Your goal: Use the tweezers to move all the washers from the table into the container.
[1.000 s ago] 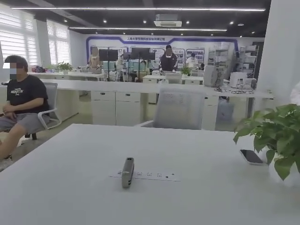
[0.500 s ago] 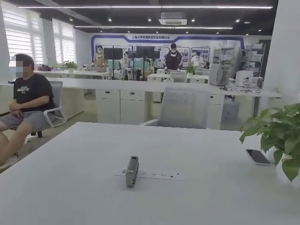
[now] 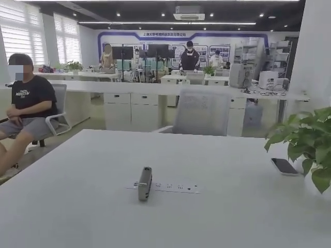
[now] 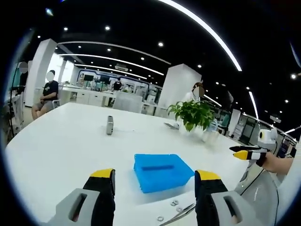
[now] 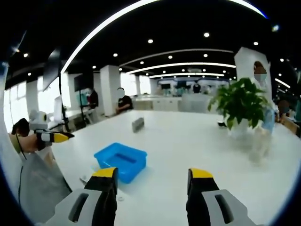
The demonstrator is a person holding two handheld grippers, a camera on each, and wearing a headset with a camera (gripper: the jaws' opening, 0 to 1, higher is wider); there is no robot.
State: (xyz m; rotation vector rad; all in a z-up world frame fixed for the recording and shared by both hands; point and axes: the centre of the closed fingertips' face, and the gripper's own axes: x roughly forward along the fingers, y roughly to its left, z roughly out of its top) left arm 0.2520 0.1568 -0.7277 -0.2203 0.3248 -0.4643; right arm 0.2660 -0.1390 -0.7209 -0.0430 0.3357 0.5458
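A wide white bench (image 3: 77, 206) fills the lower half of the head view, with a grey office chair (image 3: 201, 111) behind its far edge. A leafy green potted plant (image 3: 307, 147) stands at the right edge. In the left gripper view, a shallow blue container (image 4: 162, 172) sits near the bench's near edge, in the middle.

The left gripper (image 4: 154, 176) hangs above the near edge, facing the container. Its yellow-tipped jaws are spread wide, with nothing between them. The right gripper (image 5: 153, 174) is likewise spread wide and holds nothing. In its view, the container lies ahead and to the left.

A small grey device (image 3: 145, 183) stands on a flat power strip (image 3: 170, 187) at the bench's centre. A dark phone (image 3: 284, 166) lies near the plant. Thin metal tweezers (image 4: 181, 214) rest on the bench between the container and the near edge. Two small washers (image 4: 174, 203) lie just beside them on the bench, outside the container.
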